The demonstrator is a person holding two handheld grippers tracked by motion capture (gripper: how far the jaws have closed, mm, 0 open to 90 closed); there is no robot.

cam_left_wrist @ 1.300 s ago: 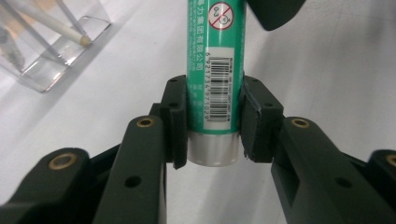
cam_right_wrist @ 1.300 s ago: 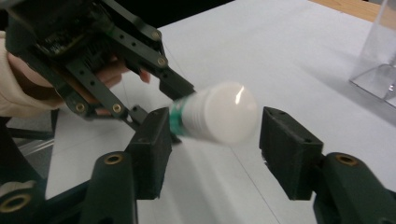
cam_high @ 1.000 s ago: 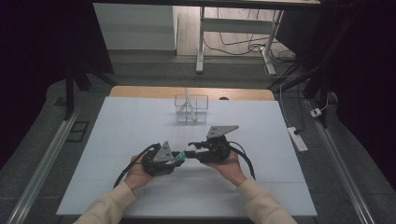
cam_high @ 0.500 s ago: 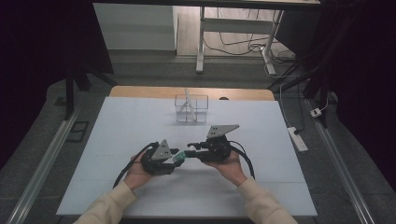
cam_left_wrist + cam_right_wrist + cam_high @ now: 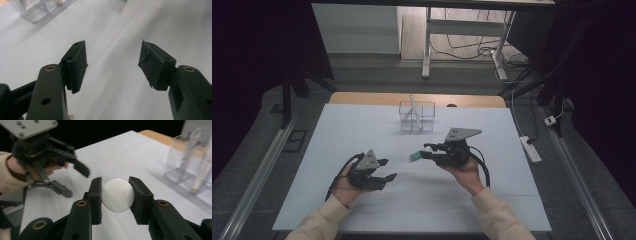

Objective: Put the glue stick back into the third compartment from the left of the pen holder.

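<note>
My right gripper [image 5: 423, 151] is held above the middle of the white table [image 5: 512, 200], pointing left. It is shut on a small object [image 5: 414, 157] whose tip looks teal from above. In the right gripper view its end is a white round face [image 5: 117, 195] pressed between both pads. My left gripper [image 5: 389, 169] hovers to the lower left, apart from it. Its jaws have just been opening, and the left gripper [image 5: 112, 62] holds nothing between its pads. From the right gripper view the left gripper [image 5: 77, 183] also stands wide open.
A clear divided container [image 5: 417, 116] with a thin white stick in it stands at the table's far middle, also seen as the container [image 5: 192, 162] at the right. A white power strip [image 5: 530, 149] lies off the table's right edge.
The two grippers were together at the object. The left gripper has opened and drawn away to the left, while the right gripper keeps the object and has lifted slightly.
</note>
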